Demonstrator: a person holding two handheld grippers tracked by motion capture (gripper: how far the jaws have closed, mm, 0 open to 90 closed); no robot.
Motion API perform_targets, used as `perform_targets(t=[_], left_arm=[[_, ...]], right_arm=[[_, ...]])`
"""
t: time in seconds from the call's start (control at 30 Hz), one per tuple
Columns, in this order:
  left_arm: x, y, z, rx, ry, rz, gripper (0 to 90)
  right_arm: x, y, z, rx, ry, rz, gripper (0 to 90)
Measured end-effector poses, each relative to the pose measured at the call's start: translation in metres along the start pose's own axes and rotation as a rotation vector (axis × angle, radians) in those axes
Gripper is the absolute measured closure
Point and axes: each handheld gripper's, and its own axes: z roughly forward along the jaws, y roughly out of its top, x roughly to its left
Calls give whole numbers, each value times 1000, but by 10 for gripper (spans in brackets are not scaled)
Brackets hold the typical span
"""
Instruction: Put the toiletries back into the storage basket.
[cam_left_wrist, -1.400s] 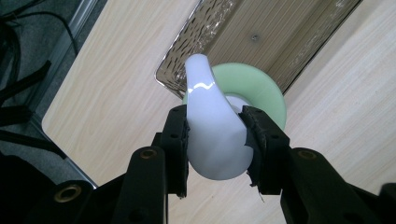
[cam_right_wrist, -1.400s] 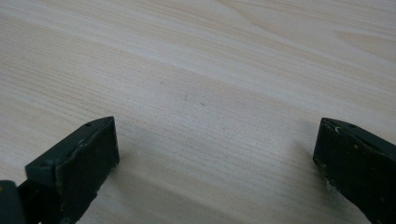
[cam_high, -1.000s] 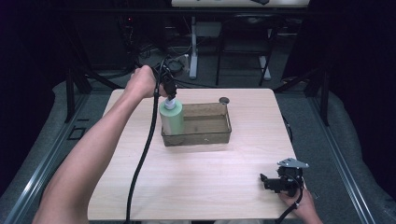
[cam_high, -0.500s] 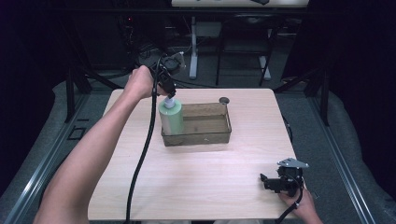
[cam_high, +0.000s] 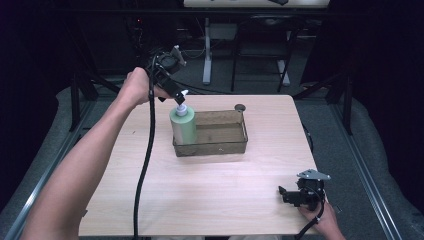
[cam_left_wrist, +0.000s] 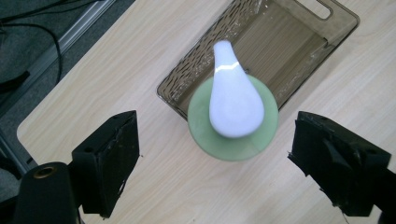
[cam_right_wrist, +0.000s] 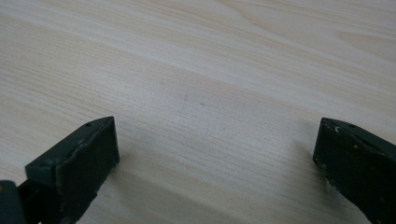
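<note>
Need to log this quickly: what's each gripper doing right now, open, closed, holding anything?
Left gripper: open, jaws just opened, holding nothing, above the green pump bottle in the tray.
Right gripper: open, holding nothing, over the table.

- The left arm is stretched forward from the lower left of the high view, its hand closed round the body of the left claw (cam_high: 181, 96).
- The left claw is pointed downward; its jaws have just been opening and are spread wide, with nothing pressed between the pads.
- The right claw (cam_high: 283, 194) is held low at the near right, its jaws parted wide.
</note>
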Motion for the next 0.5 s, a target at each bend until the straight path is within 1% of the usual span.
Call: perform_targets(t=[0.1,0.2,0.27,0.4,0.5], left_arm=[[1,-8,-8,18,-25,6,112],[2,-17,-14,38,-29,11,96],[1,-24,-18,41,-38,17,91],[1,-39,-22,29,-52,12,80],[2,-55,-21,9,-70,3,77]], right_arm=[[0,0,0,0,0,0,0],[0,0,0,0,0,0,0],[0,0,0,0,0,0,0],[0,0,0,0,0,1,0],[0,0,0,0,-1,0,0]])
